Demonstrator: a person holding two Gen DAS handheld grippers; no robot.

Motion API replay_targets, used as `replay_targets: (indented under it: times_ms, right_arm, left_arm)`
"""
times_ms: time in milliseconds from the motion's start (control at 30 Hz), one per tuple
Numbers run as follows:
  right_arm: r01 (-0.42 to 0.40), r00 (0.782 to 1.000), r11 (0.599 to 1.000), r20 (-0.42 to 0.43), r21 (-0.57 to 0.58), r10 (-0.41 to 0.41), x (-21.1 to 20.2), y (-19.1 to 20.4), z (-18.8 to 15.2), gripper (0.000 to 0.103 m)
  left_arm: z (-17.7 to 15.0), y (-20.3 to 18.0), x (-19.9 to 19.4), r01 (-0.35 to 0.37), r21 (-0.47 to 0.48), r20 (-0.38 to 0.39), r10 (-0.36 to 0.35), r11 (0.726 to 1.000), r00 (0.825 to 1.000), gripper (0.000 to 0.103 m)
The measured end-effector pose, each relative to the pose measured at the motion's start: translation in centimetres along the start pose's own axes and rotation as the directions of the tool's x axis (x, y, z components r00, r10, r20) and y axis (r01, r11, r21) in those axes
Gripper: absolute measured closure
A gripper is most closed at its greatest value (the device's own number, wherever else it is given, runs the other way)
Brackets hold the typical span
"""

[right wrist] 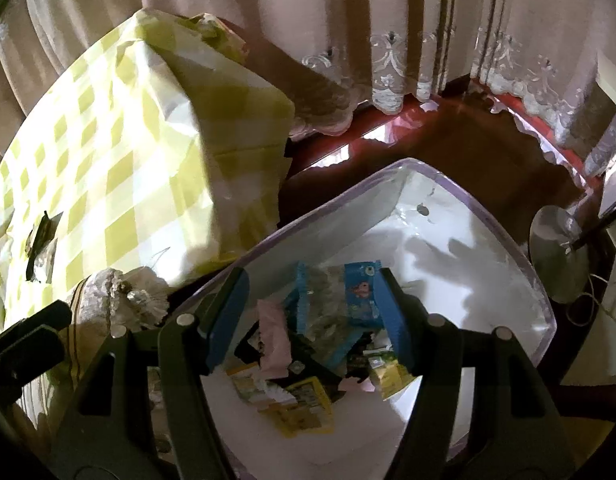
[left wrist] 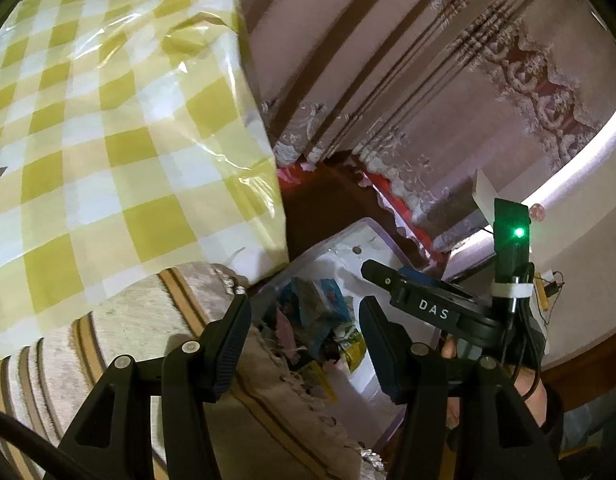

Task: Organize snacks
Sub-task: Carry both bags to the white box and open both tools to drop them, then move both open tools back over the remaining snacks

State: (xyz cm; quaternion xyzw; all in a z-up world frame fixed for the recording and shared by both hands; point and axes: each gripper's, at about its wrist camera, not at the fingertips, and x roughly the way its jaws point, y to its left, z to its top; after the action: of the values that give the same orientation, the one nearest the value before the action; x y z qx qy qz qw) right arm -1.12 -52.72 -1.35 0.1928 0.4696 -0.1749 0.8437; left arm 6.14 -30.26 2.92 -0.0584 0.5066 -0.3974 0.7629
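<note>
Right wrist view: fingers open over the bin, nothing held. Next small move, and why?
Probably swing the right gripper left toward the dark packet on the checkered tablecloth. Its fingers stand apart and empty above the white bin, where snack packets already lie piled, while that packet lies outside it.

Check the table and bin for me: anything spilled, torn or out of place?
One stray: a dark, crumpled wrapper lies alone on the checked tablecloth, apart from the snack packets heaped loosely in the white bin. Nothing looks spilled. Both grippers, left and right, hang open and empty over the bin.
</note>
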Motion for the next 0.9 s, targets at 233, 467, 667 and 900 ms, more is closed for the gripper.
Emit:
replay_targets:
  times_ms: [233, 467, 667, 900]
  right_arm:
    - [-0.018, 1.000, 0.999, -0.006, -0.038, 0.018, -0.1, 2.3, -0.1, 0.035]
    - [-0.055, 0.998, 0.993, -0.022, -0.105, 0.053, -0.1, 6.1, -0.6, 0.032]
    - [-0.095, 0.995, 0.980, -0.031, -0.176, 0.091, -0.1, 10.0, -0.9, 0.031]
    - [-0.133, 0.991, 0.959, -0.042, -0.248, 0.127, 0.0, 14.9, -1.4, 0.029]
  left_arm:
    - [0.2, 2.4, -1.4, -0.025, -0.043, 0.032, 0.026, 0.999, 0.999, 0.046]
    - [0.2, 6.0, -3.6, -0.049, -0.112, 0.074, 0.058, 0.992, 0.996, 0.046]
    - [0.0, 9.7, -5.9, -0.058, -0.180, 0.113, 0.080, 0.982, 0.990, 0.046]
    - [-0.4, 14.4, -8.6, -0.075, -0.251, 0.152, 0.115, 0.965, 0.982, 0.046]
